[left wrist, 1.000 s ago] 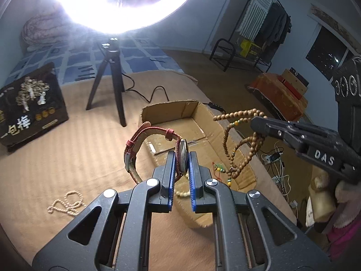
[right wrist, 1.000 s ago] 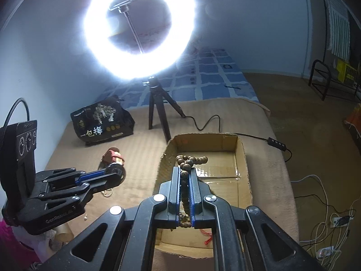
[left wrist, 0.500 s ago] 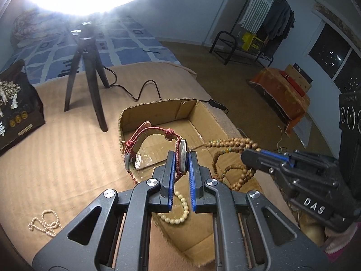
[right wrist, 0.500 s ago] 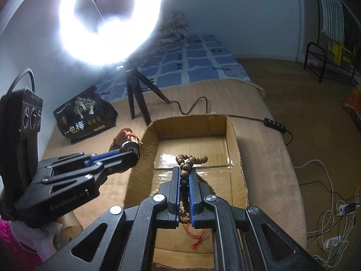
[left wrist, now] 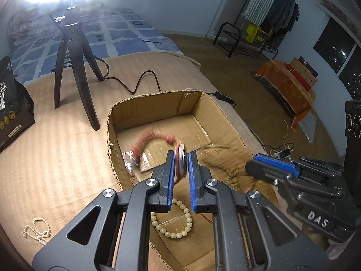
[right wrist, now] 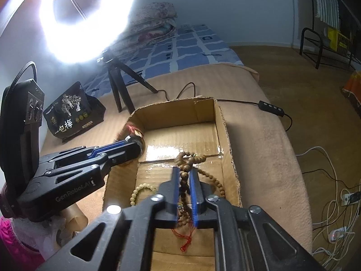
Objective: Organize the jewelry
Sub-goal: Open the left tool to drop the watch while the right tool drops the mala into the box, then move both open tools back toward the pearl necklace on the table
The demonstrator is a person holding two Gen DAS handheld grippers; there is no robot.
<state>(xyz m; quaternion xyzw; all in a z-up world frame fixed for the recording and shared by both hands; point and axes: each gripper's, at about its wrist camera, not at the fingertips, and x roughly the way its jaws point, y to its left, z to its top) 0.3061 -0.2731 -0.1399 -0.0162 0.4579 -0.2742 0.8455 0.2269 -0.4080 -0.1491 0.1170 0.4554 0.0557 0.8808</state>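
My left gripper (left wrist: 181,155) has parted a little over the open cardboard box (left wrist: 209,103). The red-strap watch (left wrist: 181,162) sits loose and motion-blurred between its pads. My right gripper (right wrist: 185,171) has also parted, and the brown wooden bead necklace (right wrist: 187,160) hangs between its pads above the box floor (right wrist: 180,140). In the left wrist view the necklace (left wrist: 216,155) is a blur by the right gripper's tip (left wrist: 259,169). A pale bead bracelet (left wrist: 178,223) lies in the box. A small white bead chain (left wrist: 37,228) lies on the tan cover outside the box.
A ring light on a black tripod (left wrist: 74,67) stands behind the box, its cable (left wrist: 135,83) trailing across the cover. A black printed bag (right wrist: 70,113) sits at the left. An inline cable switch (right wrist: 270,108) lies right of the box.
Both grippers have moved down into the box and their jaws have parted. The watch and the wooden necklace are slipping loose and blur with motion.
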